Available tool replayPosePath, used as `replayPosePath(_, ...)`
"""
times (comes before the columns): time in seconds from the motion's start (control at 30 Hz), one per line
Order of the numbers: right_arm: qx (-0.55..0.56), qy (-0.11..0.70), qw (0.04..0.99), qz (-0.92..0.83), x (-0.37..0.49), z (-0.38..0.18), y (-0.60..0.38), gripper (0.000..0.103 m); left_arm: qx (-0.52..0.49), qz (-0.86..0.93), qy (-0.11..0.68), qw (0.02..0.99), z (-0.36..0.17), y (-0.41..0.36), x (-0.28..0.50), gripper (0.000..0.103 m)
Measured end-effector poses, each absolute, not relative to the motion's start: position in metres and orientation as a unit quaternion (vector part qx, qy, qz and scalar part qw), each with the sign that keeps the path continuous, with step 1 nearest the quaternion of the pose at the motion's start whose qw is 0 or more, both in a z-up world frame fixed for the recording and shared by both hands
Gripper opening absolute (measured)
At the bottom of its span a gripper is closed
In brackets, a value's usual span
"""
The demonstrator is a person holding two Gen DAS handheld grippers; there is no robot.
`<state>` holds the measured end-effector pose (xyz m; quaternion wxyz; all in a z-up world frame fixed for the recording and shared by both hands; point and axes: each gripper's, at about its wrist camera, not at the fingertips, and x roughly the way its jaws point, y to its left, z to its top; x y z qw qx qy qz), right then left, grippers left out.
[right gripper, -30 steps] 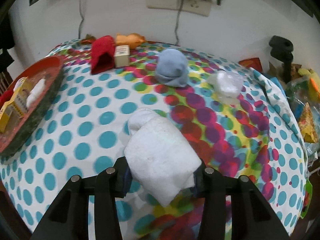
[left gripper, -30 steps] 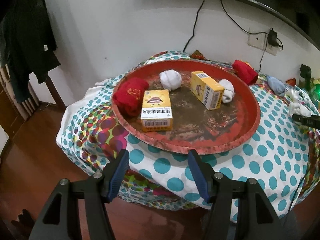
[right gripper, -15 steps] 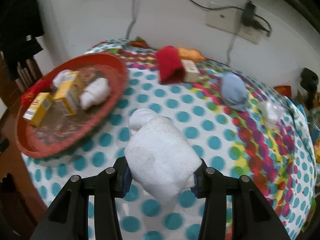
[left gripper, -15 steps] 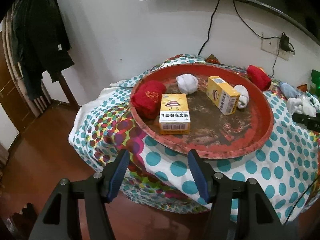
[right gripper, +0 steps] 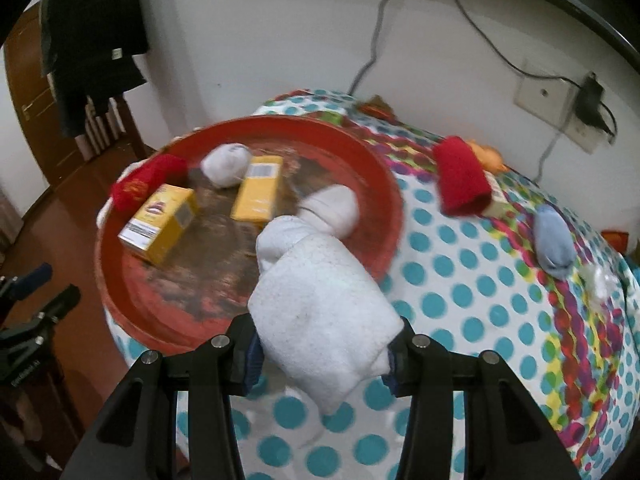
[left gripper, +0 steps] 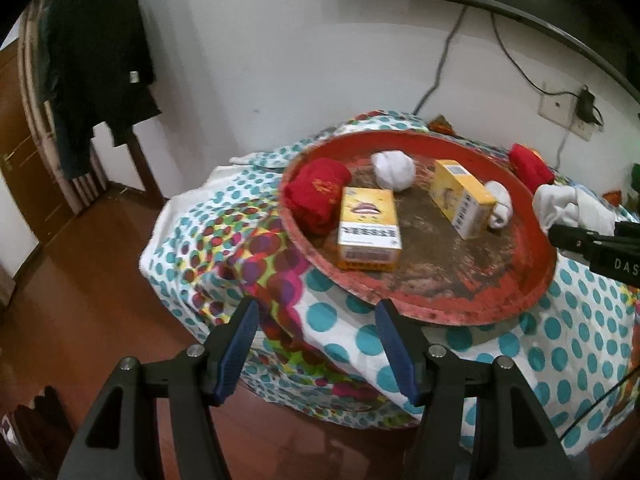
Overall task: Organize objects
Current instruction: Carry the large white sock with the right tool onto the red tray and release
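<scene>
- While both grippers face it, polka-dot tablecloth (left gripper: pixel 560 344) covers the table, teal dots on white with a multicolour patch; wood floor below in the left wrist view.
- Round red tray (right gripper: pixel 120 304) sits on the cloth at the table's left end, worn brown centre.
- White sock bundle (right gripper: pixel 320 320), folded, is clamped between the right gripper (right gripper: pixel 324 350) fingers, jaws closed partway against its sides; it hangs above the tray's near-right rim and the cloth beside it. Same bundle shows at the right edge of the left wrist view, over the tray's right rim.
- Left gripper (left gripper: pixel 316 344) has jaws wide apart, nothing between them, held off the table's near edge over floor and hanging cloth.
- In the tray: red sock roll (left gripper: pixel 316 196) at left, touching a yellow box (left gripper: pixel 368 232) lying flat; second yellow box (left gripper: pixel 460 200) toward the right; white sock ball (left gripper: pixel 392 168) at the back between them; another white sock (left gripper: pixel 498 204) just beside the second box.
- Off the tray, on the cloth: red sock (right gripper: pixel 460 176) near the wall, a small box (right gripper: pixel 496 196) touching it, an orange item (right gripper: pixel 488 156) behind, blurred.
- Blue-grey sock (right gripper: pixel 554 240) further right, well apart from the tray.
- Crumpled clear plastic (right gripper: pixel 600 280) just beside it.
</scene>
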<state>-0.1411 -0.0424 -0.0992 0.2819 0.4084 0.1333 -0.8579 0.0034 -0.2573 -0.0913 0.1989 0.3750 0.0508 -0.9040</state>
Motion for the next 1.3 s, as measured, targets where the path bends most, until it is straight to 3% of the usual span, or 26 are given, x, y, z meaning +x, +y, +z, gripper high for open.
replayPosePath(0.47,0.433,0.149,0.334,-0.824,-0.133,-0.119,-0.116,0.044,0.386,-0.893,0.061,0.222,-0.096,-0.269,0.004,0.062)
replayPosePath(1.07,0.443,0.196,0.312,-0.817,-0.134,-0.147,-0.138,0.048,0.407,-0.878,0.075,0.241,-0.106,-0.279,0.001,0.062)
replayPosePath(1.13,0.442,0.194,0.315,-0.817,-0.134,-0.147,-0.138,0.054,0.406,-0.878,0.077,0.241,-0.105,-0.280,0.001,0.062)
replayPosePath(1.23,0.434,0.188,0.313,-0.823,-0.131,-0.145,-0.135,0.072,0.409,-0.877,0.078,0.239,-0.107,-0.280,0.001,0.062)
replayPosePath(1.3,0.424,0.186,0.312,-0.830,-0.129,-0.142,-0.131,0.075,0.413,-0.876,0.078,0.238,-0.108,-0.280,0.000,0.062)
